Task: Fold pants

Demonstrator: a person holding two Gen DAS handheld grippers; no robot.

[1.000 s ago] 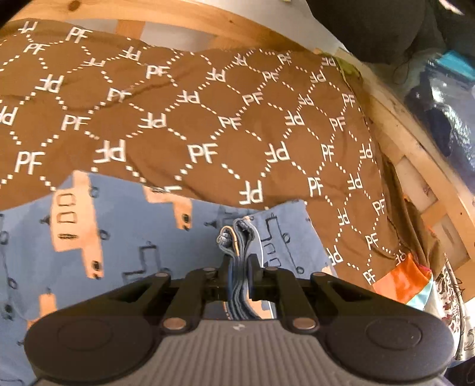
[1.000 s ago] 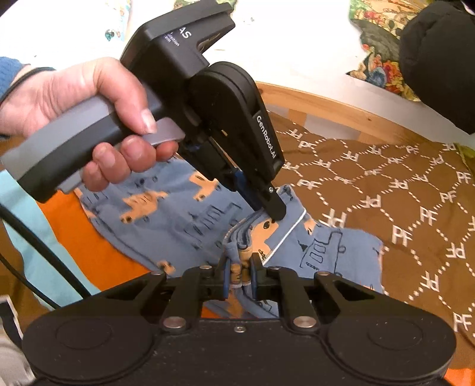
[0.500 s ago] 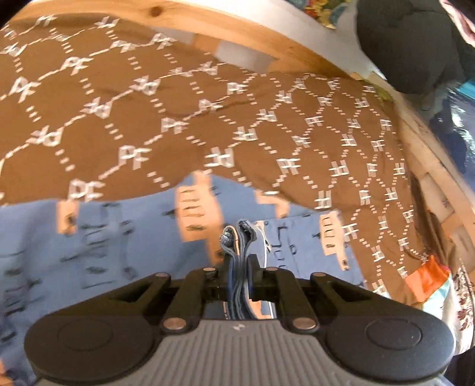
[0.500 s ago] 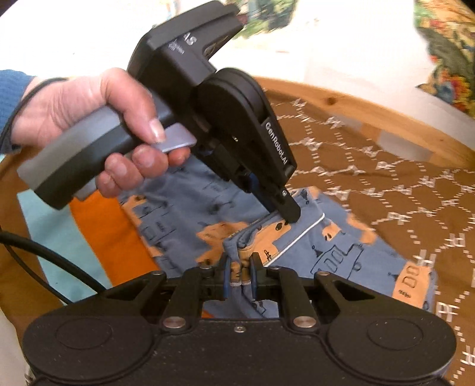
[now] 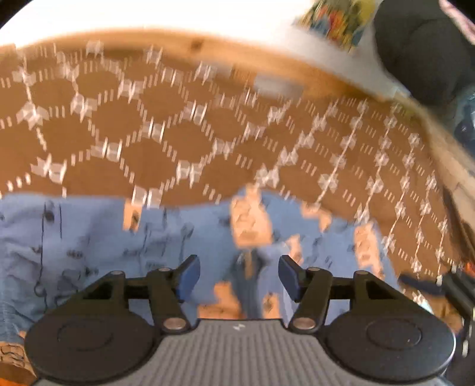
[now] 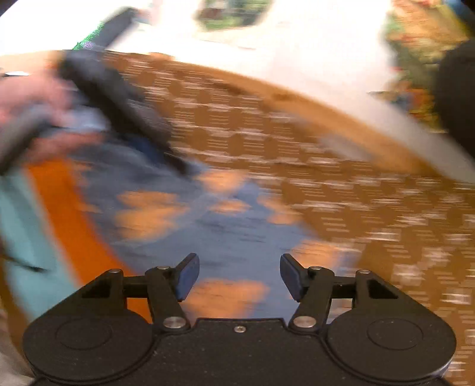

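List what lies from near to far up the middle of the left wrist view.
left gripper, its jaws opening with a fold of fabric between them → blue pants with orange print → brown patterned blanket → wooden bed rail → white wall.
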